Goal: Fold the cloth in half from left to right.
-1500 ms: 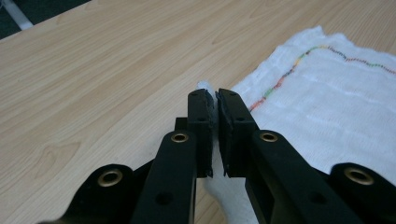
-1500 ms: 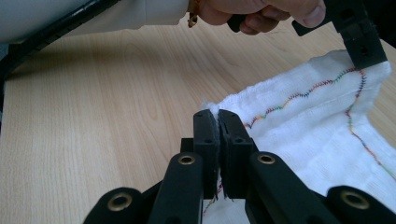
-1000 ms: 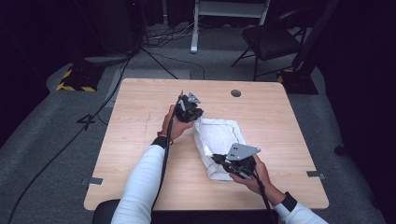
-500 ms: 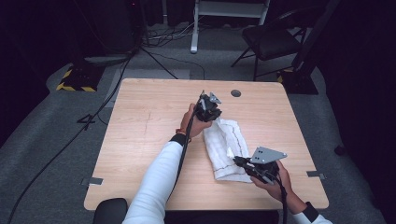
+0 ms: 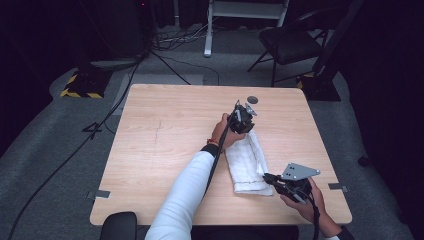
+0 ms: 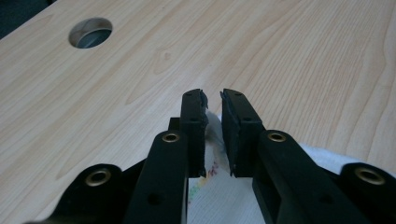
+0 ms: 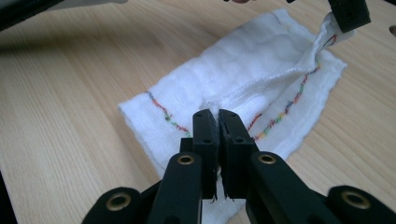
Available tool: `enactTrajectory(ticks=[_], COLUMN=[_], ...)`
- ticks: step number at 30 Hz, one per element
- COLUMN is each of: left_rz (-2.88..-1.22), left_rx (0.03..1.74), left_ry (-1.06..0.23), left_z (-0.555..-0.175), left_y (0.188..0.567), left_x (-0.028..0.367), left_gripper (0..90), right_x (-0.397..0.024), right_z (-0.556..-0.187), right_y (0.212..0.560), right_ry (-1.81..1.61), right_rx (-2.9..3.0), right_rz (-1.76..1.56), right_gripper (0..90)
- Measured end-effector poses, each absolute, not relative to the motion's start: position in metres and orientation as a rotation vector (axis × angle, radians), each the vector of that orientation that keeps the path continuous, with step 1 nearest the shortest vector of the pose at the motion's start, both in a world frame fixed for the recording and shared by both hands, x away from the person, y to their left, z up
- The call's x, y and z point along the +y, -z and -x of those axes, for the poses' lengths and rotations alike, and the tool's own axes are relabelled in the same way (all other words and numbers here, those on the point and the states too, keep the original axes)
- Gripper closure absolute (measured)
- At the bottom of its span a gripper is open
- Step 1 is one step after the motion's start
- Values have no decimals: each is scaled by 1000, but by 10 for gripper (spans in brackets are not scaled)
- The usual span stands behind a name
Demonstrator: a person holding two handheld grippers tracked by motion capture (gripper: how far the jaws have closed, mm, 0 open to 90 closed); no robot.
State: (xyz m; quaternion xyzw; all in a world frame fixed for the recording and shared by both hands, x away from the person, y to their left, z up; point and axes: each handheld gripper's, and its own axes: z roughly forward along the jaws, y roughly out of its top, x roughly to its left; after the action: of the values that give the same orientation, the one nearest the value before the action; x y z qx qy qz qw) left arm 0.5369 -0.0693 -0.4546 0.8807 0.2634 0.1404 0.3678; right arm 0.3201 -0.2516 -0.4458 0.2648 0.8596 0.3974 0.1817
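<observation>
A white cloth (image 5: 245, 160) with rainbow stitching lies as a long folded strip on the wooden table (image 5: 165, 135). My left gripper (image 5: 243, 120) is at its far end. Its jaws (image 6: 213, 100) have just been opening a little, and the cloth (image 6: 210, 196) still sits between the pads. In the right gripper view that corner hangs lifted from a left pad (image 7: 349, 14). My right gripper (image 5: 265, 176) is at the near end, shut (image 7: 218, 114) on a pinched fold of the cloth (image 7: 243, 60). A raised ridge runs between the two grips.
A round cable hole (image 5: 253, 99) (image 6: 90, 31) lies in the tabletop just beyond the left gripper. Bare wood stretches across the table's left half. A chair (image 5: 290, 42), cables and a stand are on the dark floor behind the table.
Both hands have moved to the right across the table and taken the cloth with them. The cloth has gone from a wider spread to a narrower strip. The left jaws show a slightly wider gap.
</observation>
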Motion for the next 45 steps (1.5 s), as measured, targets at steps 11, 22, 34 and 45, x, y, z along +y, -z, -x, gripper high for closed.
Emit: enactTrajectory(ticks=[11, 22, 34, 45], left_rz=[-2231, -2242, -2393, -2415], left_rx=[655, 596, 427, 443], left_ry=[-329, -356, -194, -117], left_z=[-522, -469, -394, -389], left_y=[447, 442, 475, 491], left_x=[-54, 0, 10, 10], left_gripper=[615, 280, 249, 316], right_x=[-263, -281, -290, -295], right_z=[-318, -333, -363, -365], right_y=[459, 460, 478, 490], right_ry=[-1039, -1037, -911, -894], right_rx=[2467, 2388, 2427, 2459], right_rz=[-807, -910, -929, -962], right_gripper=[713, 516, 403, 349])
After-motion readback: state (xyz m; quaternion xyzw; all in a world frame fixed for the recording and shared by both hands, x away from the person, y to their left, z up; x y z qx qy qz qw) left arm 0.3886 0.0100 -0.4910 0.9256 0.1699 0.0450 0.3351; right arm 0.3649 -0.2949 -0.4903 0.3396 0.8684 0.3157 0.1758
